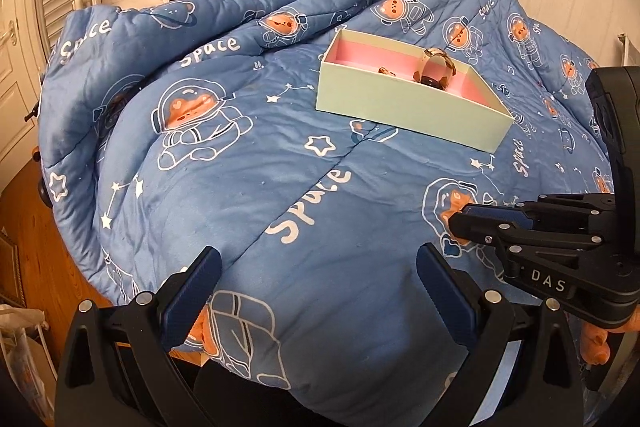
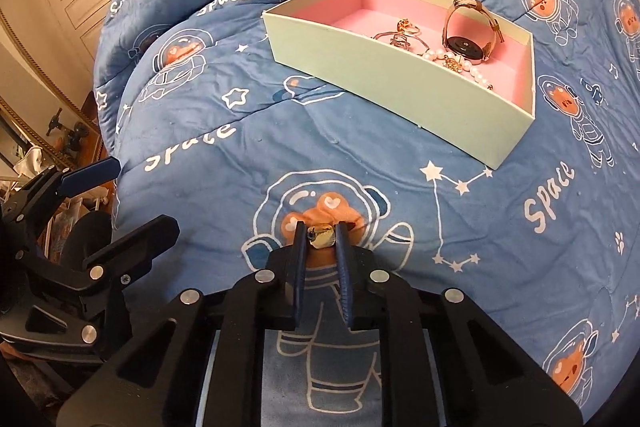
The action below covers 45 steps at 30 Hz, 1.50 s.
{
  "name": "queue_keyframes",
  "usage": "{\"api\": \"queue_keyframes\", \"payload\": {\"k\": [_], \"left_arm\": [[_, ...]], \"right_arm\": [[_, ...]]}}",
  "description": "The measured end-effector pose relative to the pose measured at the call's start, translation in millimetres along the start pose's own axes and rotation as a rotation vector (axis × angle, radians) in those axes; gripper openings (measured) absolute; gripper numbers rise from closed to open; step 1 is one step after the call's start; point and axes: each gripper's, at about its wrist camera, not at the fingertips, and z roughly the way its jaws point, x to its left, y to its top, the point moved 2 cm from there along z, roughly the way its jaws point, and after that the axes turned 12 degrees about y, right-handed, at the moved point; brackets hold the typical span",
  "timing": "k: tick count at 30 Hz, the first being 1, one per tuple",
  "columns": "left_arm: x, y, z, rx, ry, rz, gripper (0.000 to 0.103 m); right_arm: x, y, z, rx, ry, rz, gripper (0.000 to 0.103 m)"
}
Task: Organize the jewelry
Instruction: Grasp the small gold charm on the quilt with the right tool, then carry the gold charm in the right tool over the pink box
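My right gripper has its jaws clamped on a small gold ring; left gripper jaws wide apart over the blanket, jewelry box nearby.

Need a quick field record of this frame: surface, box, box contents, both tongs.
surface: blue space-print quilt
box: pale green, pink inside, open-topped, resting on the quilt
box contents: watch standing on edge, pearl strand, gold rings
right tongs: shut on a small gold piece, low over the quilt, short of the box
left tongs: open, nothing between the pads, over the quilt
gold piece type: too small to tell
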Motion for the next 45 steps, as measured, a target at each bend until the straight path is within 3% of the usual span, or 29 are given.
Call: {"api": "queue_keyframes", "payload": {"k": [19,31,45], "left_arm": [[-8.5,6.7,-10.4,-0.025,-0.035,-0.004,0.096],[-14.6,12.4,-15.3,-0.039,-0.06,-0.008,0.096],[-22.0,29.7,-20.2,-0.075,-0.075,0.004,0.096]], "right_arm": [[-6.7,7.9,-23.9,-0.046,0.107,0.031,0.015],[2.8,64.7,-49.1,-0.128,0.135,-0.053,0.015],[-13.8,121.7,-25.4,-0.12,0.081,-0.023,0.015]]}}
